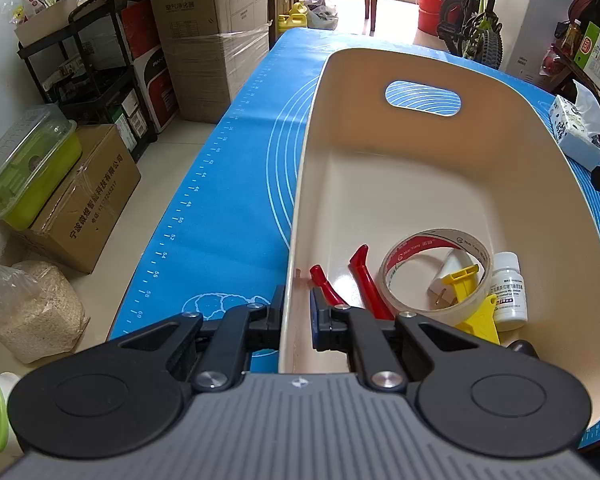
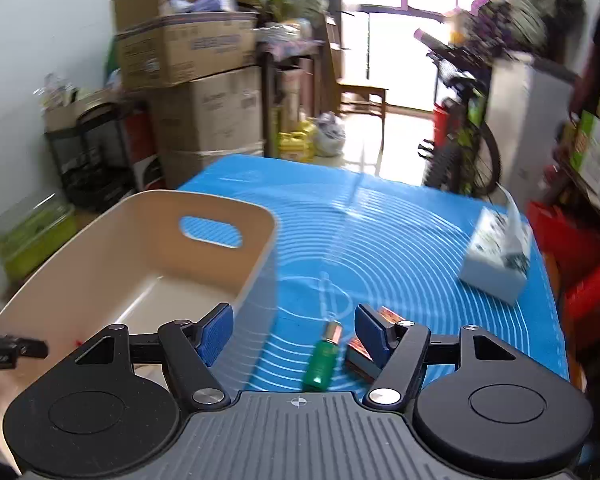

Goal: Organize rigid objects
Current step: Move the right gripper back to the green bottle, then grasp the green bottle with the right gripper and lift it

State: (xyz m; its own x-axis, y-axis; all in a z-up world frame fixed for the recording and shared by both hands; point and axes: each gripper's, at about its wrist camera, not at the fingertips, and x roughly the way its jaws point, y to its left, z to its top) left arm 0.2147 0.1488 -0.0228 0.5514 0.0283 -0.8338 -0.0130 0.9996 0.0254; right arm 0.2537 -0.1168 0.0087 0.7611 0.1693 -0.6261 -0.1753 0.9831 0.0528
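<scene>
Well, some things are hard to see. In the left wrist view the left gripper [image 1: 296, 312] covers the near end of the bin [image 1: 420, 184]. Its body hides the low ends of the red pliers [image 1: 364, 284] and the yellow tool [image 1: 470, 300]. A small dark thing pokes out by the gripper's right side, and I cannot tell what it is. A white plug [image 1: 450, 274] sits inside the tape roll [image 1: 436, 272], partly hidden by it. A white bottle [image 1: 508, 288] stands just beside the roll. All of these lie in the near end of the bin.

The right wrist view is blurry. A small box [image 2: 364, 350] lies half behind one blue pad [image 2: 374, 338], so its label cannot be read. A green bottle [image 2: 322, 356] lies on the blue mat [image 2: 380, 240], and its bottom end is cut off by the gripper body. A tissue box [image 2: 496, 260] sits far off near the mat's right edge.

The left gripper points down and pinches the bin's left wall, one finger outside and one inside, closed tight on it.

The right gripper [image 2: 296, 334] tilts down over the mat, just right of the bin. Its fingers are spread wide and hold nothing. The green bottle lies below, between them, not touched.
</scene>
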